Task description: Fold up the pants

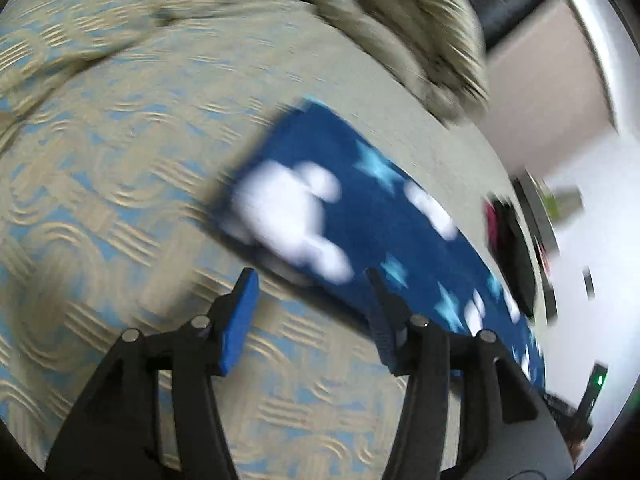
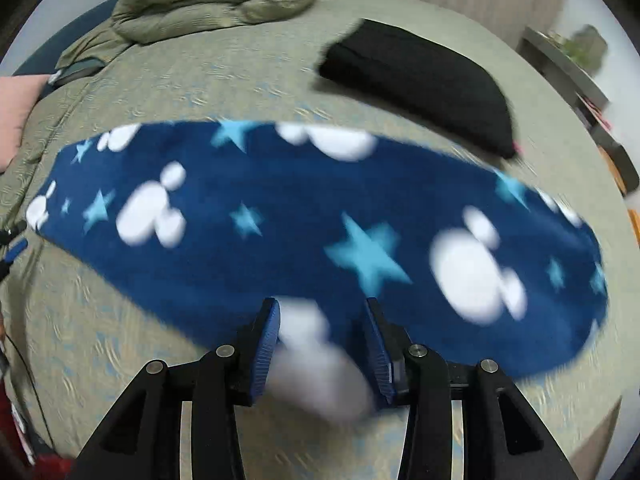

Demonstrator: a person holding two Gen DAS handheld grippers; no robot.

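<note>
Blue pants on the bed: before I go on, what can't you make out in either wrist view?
- Pants, right wrist view: motion blur hides seams, waistband and layer count.
- Pants, left wrist view: far end cut off at the right edge, print smeared.
- Right gripper: fingers apart over the near edge; contact with the fabric unclear.
- Black folded item: too blurred to identify.
</note>
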